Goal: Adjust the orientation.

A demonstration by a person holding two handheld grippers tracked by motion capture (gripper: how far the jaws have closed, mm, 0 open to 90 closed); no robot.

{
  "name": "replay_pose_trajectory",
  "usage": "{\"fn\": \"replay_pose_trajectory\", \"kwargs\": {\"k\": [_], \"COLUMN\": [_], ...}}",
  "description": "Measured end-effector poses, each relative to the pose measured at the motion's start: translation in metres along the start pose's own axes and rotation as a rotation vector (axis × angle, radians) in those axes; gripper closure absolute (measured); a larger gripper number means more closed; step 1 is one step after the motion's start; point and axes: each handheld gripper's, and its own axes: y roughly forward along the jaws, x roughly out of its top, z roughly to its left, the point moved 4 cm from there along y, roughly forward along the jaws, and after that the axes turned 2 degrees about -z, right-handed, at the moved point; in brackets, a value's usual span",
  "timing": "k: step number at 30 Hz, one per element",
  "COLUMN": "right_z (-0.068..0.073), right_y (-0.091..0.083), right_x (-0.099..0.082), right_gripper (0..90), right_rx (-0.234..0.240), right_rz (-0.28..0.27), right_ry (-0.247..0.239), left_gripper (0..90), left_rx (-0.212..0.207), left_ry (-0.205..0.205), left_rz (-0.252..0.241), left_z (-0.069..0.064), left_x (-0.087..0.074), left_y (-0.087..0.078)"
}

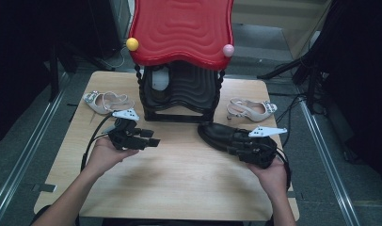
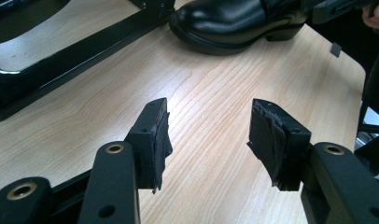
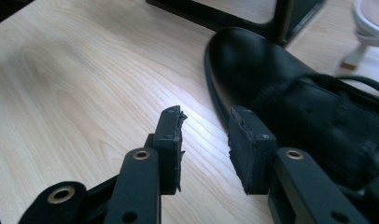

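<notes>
A black leather shoe [image 1: 219,135] lies on the wooden table [image 1: 179,179], its toe toward a black rack [image 1: 179,94]. My right gripper [image 1: 234,150] rests low beside the shoe's near side. In the right gripper view the shoe [image 3: 271,88] lies just right of the right gripper [image 3: 206,135], whose jaws stand apart over bare wood with nothing between them. My left gripper [image 1: 151,137] hovers left of centre, pointing right. Its jaws are wide open and empty in the left gripper view, where the left gripper [image 2: 208,130] faces the shoe [image 2: 234,21].
The rack carries a red wavy top [image 1: 179,28] with a yellow ball [image 1: 132,44] and a pink ball [image 1: 228,50]. A pale sandal [image 1: 107,101] lies left of the rack, another sandal [image 1: 252,109] right of it. A white object [image 1: 160,77] sits inside the rack.
</notes>
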Motion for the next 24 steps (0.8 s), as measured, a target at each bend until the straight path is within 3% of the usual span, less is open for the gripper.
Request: {"fn": "replay_pose_trajectory", "kwargs": {"k": [11,16,22,24], "right_z": [-0.027,-0.032,-0.043,-0.046], "right_y": [-0.025,-0.031,-0.042,-0.039], "right_x": [-0.014,-0.018,-0.018,-0.018], "right_gripper": [66.5,67.7,65.1,65.2], "right_rx": [-0.084,-0.082,-0.127,-0.110], "right_rz": [0.003,0.013,0.000,0.006], "right_ry": [0.035,0.029,0.035,0.046], "left_gripper": [47.7,47.7,47.8,47.8], "left_rx": [-0.017,-0.019,-0.022,-0.028], "left_ry": [0.004,0.007,0.001,-0.004], "left_rz": [0.025,0.032,0.030,0.030], "left_z": [0.001,0.001,0.002,0.002], "left_x": [-0.003,-0.004,-0.005,-0.005], "left_y": [0.009,0.012,0.012,0.013]}}
